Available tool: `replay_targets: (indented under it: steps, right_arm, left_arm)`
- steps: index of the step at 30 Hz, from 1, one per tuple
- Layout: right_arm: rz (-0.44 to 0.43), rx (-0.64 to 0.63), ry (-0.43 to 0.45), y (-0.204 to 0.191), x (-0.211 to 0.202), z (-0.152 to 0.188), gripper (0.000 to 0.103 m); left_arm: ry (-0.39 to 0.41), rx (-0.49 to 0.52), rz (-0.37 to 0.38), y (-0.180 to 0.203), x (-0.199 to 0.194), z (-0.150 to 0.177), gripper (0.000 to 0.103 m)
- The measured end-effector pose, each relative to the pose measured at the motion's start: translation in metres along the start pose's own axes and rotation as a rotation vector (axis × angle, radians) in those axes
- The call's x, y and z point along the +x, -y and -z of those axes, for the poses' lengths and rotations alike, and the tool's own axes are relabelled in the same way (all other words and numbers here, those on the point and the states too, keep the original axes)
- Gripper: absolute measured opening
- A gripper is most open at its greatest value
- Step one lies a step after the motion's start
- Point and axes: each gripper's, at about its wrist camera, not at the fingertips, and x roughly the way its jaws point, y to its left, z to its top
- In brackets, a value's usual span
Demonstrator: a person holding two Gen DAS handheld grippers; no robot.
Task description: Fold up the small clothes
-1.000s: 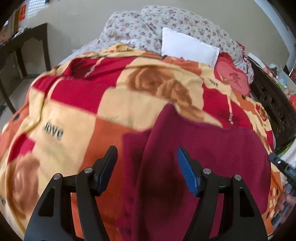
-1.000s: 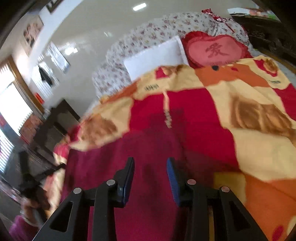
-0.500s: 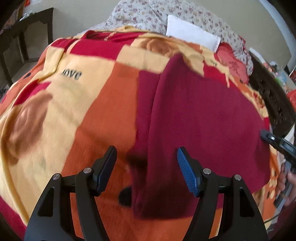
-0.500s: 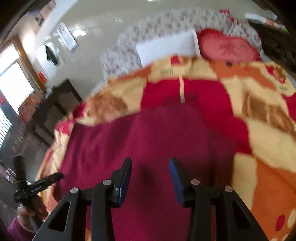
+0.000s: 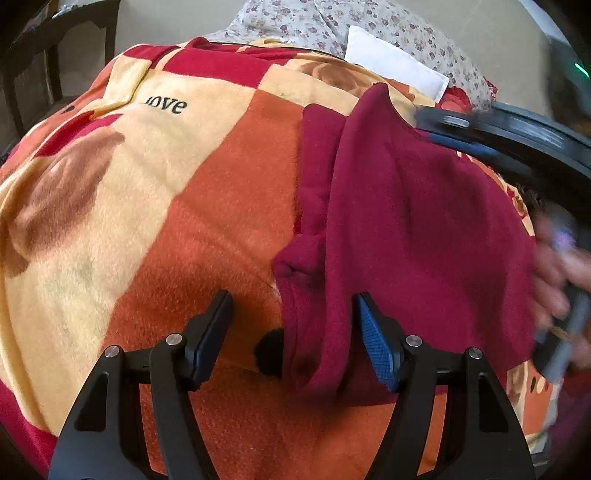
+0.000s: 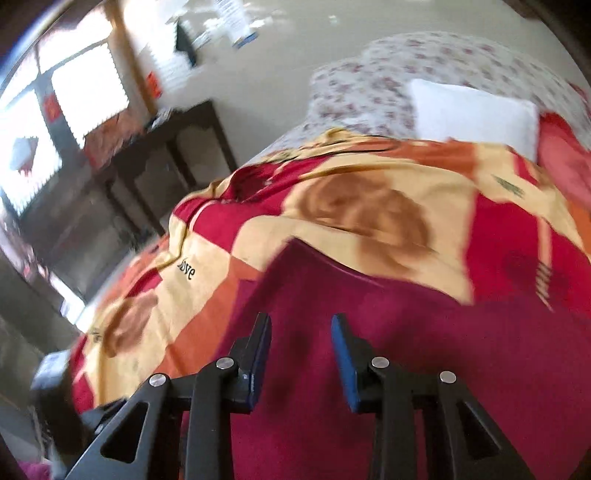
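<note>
Here, item by item, from each gripper outward.

Left gripper (image 5: 291,325): jaws wide apart, nothing pressed between the pads. It sits closer over the bed than a second ago, and the folded left edge of the dark maroon fleece garment (image 5: 406,229) now lies between its two fingers, where earlier that edge ran beside the right finger only. The cloth touches neither pad that can be seen.

Right gripper (image 6: 301,354): jaws narrow and just been closing; only flat maroon cloth lies beyond them, none caught between. Its view has swung across the bed since the earlier frame: the garment's far edge and the "love" lettering now show to the left of the fingers, where before the garment's middle filled the view. The frame is blurred.

Garment: spread on the orange, red and cream checked plush blanket (image 5: 155,177) covering the bed, one long side doubled over into a thick ridge.

In the left view, the right gripper's black body (image 5: 517,136) now crosses the upper right corner above the garment, with the person's hand (image 5: 561,266), blurred, beside it; earlier only a tip showed at the right edge.

Beyond: white rectangular pillow (image 5: 391,62) on a floral-print quilt (image 5: 295,18) at the bed's head.
</note>
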Motion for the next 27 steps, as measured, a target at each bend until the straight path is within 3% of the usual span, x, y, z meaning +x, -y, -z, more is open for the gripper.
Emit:
replay_targets:
  steps: [8,20,27]
  right_arm:
    - [0.048,-0.007,-0.073,-0.011,0.072,-0.021,0.029]
    - [-0.018,0.018,-0.09,-0.016,0.016,0.002,0.029]
    - [-0.011,0.111,-0.155,0.005,0.042,0.016,0.029]
  left_arm:
    - [0.009,-0.053,0.065,-0.017,-0.007,0.007,0.068]
    - [0.011,-0.021,0.009,-0.006,-0.009,0.009,0.068]
    - [0.004,-0.026,0.006,-0.006,-0.007,0.007,0.068]
